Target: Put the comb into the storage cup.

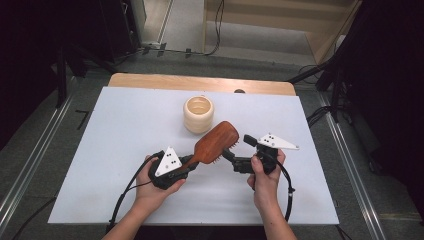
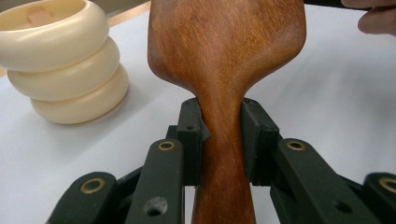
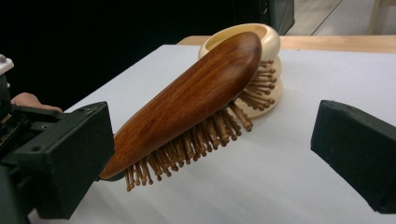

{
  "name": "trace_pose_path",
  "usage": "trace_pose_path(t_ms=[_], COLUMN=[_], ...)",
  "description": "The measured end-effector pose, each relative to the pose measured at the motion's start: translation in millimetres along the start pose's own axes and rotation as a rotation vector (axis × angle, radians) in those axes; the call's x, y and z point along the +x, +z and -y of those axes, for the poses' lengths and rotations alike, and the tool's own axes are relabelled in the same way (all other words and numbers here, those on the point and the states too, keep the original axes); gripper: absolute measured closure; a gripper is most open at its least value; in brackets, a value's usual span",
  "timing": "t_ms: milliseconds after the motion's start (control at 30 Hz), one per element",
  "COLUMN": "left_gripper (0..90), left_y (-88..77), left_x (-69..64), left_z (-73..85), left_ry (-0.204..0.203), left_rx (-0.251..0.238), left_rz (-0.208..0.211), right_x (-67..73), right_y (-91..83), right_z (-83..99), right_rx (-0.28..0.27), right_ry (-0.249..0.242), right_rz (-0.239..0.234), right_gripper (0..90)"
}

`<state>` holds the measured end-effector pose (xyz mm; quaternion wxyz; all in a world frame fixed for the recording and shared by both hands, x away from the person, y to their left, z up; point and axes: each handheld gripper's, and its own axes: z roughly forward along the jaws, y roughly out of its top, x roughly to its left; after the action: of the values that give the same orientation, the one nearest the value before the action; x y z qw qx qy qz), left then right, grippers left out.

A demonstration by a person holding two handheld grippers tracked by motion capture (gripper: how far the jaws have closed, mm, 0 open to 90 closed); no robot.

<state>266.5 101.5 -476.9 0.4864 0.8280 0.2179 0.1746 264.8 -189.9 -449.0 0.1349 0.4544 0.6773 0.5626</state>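
High view first: a wooden hairbrush [image 1: 216,141] is lifted off the white table [image 1: 125,145], its paddle head slanting up toward the cream ridged holder [image 1: 198,114] that stands just behind it. The left gripper [image 1: 186,165] has it by the narrow neck of the handle, below and to the left of the holder.

Left gripper view confirms the grip: both black pads are pressed flat against the waist of the hairbrush [image 2: 224,93], right where the wood swells into the head. That narrowing looks a sensible place to clamp, since the flare above it should keep the brush from sliding out through the jaws. The holder [image 2: 63,60] sits off to one side, well short of the brush from this angle.

Right gripper view looks across the bristle side of the hairbrush [image 3: 191,105], which faces down toward the table, with the tip of the head reaching in front of the holder [image 3: 261,51]. Whether the tip touches the holder's rim cannot be told from here. The right gripper [image 1: 239,150] stands wide open, its two pads spread on either side of the head and gripping nothing; it sits just right of the brush, on the near side of the holder.

Judging by this layout, the brush is headed for the holder's open mouth, and the free gripper is placed to steady or take over the head.
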Motion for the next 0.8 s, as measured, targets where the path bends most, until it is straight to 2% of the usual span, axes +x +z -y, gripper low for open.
trace_pose_path(t_ms=[300, 367, 400, 467, 500, 567, 600, 800], left_gripper=[72.4, 72.4, 72.4, 72.4, 72.4, 72.4, 72.4, 72.4], left_y=[5.2, 6.1, 6.4, 6.6, 6.6, 6.1, 5.9, 5.7], left_x=[-6.8, -8.0, -8.5, -9.0, -9.3, -10.0, -10.3, -13.4], left_z=[4.3, 5.0, 5.2, 5.4, 5.3, 5.3, 5.3, 5.4], left_ry=[0.006, 0.009, 0.009, 0.011, 0.009, 0.010, 0.011, 0.014], left_rx=[-0.005, -0.004, -0.006, -0.007, -0.009, -0.014, -0.016, -0.031], left_rz=[-0.003, 0.001, 0.001, 0.000, 0.000, -0.002, -0.002, -0.011], right_x=[3.9, 4.3, 3.9, 3.8, 4.6, 4.6, 4.5, 4.4], right_y=[6.0, 7.9, 8.9, 9.6, 12.1, 12.9, 16.0, 20.5], right_z=[4.6, 5.3, 5.9, 6.3, 7.2, 7.7, 8.8, 10.0], right_rx=[0.006, 0.013, 0.007, 0.005, 0.011, 0.014, 0.023, 0.030], right_ry=[0.052, 0.081, 0.110, 0.118, 0.151, 0.160, 0.189, 0.228], right_rz=[-0.024, -0.025, -0.038, -0.041, -0.041, -0.041, -0.037, -0.031], right_gripper=[0.0, 0.0, 0.0, 0.0, 0.0, 0.0, 0.0, 0.0])
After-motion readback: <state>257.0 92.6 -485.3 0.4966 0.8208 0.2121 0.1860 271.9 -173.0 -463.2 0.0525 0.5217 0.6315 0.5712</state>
